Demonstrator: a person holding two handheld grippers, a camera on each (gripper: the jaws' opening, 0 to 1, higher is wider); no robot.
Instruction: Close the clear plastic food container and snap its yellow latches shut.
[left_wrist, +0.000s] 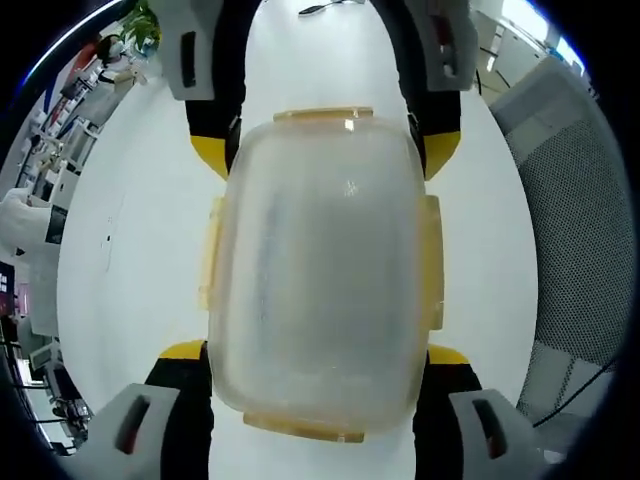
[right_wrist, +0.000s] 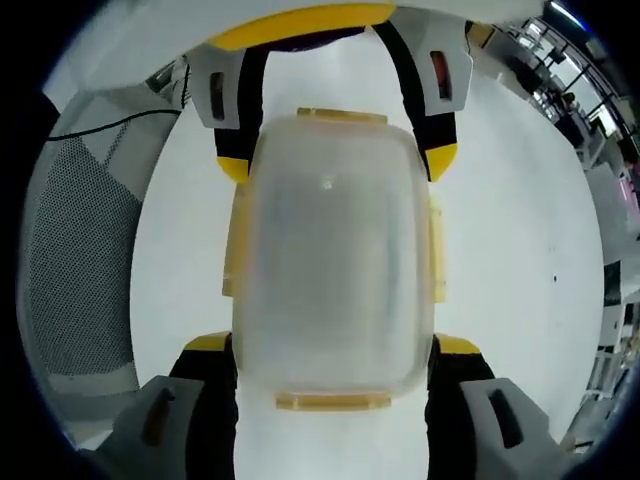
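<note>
- Clear container (left_wrist: 320, 270) w/ yellow latches (left_wrist: 210, 255) seen on white counter (left_wrist: 120, 250).
- Left hand-held gripper (left_wrist: 318, 365) spread wide, straddling container at 6 o'clock.
- Right hand-held gripper (right_wrist: 332, 360) likewise spread around container (right_wrist: 332, 260); nothing clamped.

Clear container (right_wrist: 333, 255), right tongs (right_wrist: 333, 355) straddling it (lid on)

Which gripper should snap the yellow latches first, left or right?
Hard to pick: both straddle the container from opposite ends. Slight lean to the right gripper, since the latch nearest it shows clearly between its jaws. The left gripper is placed almost as well.
</note>
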